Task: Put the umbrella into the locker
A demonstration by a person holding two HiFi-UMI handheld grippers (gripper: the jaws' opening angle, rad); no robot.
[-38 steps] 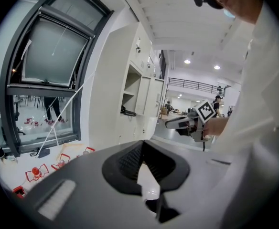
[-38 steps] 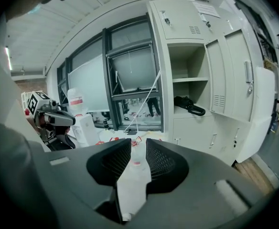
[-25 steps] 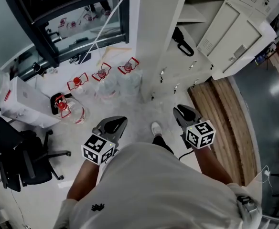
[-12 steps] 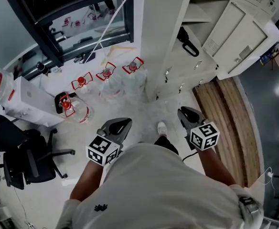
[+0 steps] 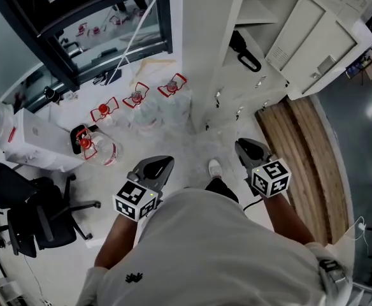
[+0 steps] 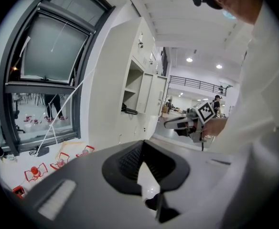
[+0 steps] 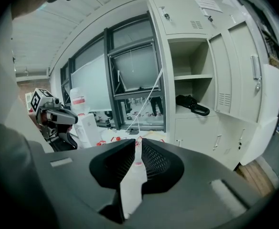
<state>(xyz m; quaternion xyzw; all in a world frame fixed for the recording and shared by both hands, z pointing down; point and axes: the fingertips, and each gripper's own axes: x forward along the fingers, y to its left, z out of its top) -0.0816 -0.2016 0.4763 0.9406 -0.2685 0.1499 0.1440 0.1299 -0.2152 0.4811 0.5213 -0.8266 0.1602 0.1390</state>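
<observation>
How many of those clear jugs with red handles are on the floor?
4. Three clear plastic jugs with red handles stand in a row below the dark-framed window; the fourth sits beside the white box. Others may be hidden.

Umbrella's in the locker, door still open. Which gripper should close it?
Right. The right gripper is nearer the open door, which hangs out on that side. The left gripper sits over by the bottles. Both are shut and empty; the umbrella lies inside the locker.
</observation>
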